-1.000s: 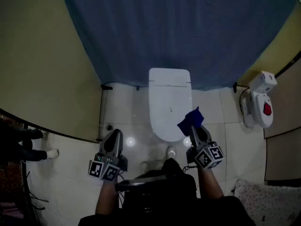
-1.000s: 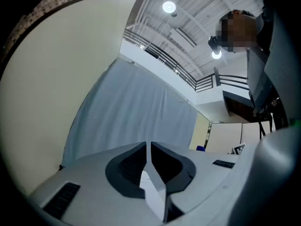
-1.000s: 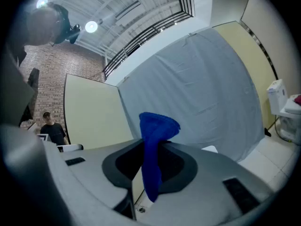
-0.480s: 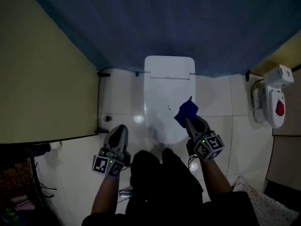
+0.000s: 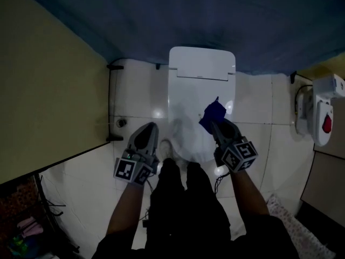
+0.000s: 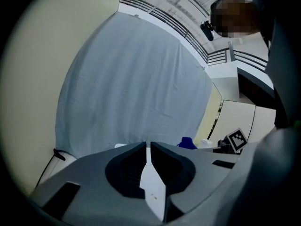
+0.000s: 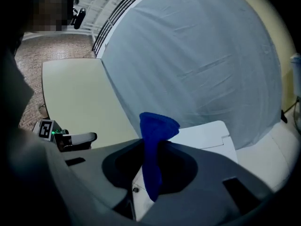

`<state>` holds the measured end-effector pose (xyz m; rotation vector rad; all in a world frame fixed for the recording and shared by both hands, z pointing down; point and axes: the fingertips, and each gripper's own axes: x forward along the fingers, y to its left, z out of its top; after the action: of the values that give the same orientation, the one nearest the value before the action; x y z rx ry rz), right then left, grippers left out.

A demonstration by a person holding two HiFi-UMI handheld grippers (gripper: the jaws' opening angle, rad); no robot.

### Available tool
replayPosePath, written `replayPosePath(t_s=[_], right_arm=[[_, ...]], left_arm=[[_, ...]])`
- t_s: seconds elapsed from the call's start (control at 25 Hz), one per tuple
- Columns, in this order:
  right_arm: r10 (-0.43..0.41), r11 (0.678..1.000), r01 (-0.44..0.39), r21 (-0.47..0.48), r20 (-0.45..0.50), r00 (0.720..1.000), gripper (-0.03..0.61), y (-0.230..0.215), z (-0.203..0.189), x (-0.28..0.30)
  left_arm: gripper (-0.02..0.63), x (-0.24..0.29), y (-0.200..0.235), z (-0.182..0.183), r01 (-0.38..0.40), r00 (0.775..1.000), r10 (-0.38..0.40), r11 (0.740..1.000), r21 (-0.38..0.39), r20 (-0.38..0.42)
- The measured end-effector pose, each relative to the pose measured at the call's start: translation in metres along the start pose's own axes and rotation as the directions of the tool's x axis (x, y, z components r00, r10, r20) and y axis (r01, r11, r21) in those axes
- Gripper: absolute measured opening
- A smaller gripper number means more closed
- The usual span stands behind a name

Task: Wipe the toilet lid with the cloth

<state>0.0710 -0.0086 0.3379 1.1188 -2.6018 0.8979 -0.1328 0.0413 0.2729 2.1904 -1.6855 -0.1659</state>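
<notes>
At the centre of the head view, the right claw [image 5: 216, 125] is clamped on the blue cloth [image 5: 213, 115] over the closed toilet lid [image 5: 188, 99]. The left claw [image 5: 148, 129], lower left, is closed and empty. Wiping looks barely begun, with most of the lid left to do.

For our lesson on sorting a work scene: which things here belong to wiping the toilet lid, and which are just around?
In the job:
cloth
right gripper, shut on the cloth
toilet lid

Just around:
curtain
floor drain
white wall unit
</notes>
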Motion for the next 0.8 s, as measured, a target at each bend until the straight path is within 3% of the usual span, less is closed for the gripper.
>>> replayPosePath(t_s=[0.12, 0.36, 0.56, 0.8], right_arm=[[0.017, 1.0, -0.018, -0.023, -0.033, 0.999, 0.077, -0.001, -0.008, 0.046], [0.089, 0.996, -0.091, -0.002, -0.173, 0.981, 0.077, 0.007, -0.048, 0.141], [0.103, 0.994, -0.107, 0.008, -0.352, 0.93, 0.077, 0.001, -0.097, 0.238], [0.053, 0.992, 0.018, 0.127, -0.534, 0.844, 0.077, -0.028, -0.151, 0.311]], left_arm=[[0.017, 0.015, 0.018, -0.019, 0.02, 0.999, -0.021, 1.0, -0.023, -0.047], [0.017, 0.01, 0.06, -0.051, -0.029, 0.992, 0.023, 0.999, -0.044, -0.123], [0.017, 0.001, 0.09, -0.074, -0.111, 0.986, 0.099, 0.99, -0.084, -0.137], [0.017, -0.007, 0.107, -0.114, -0.161, 0.97, 0.131, 0.978, -0.136, -0.206]])
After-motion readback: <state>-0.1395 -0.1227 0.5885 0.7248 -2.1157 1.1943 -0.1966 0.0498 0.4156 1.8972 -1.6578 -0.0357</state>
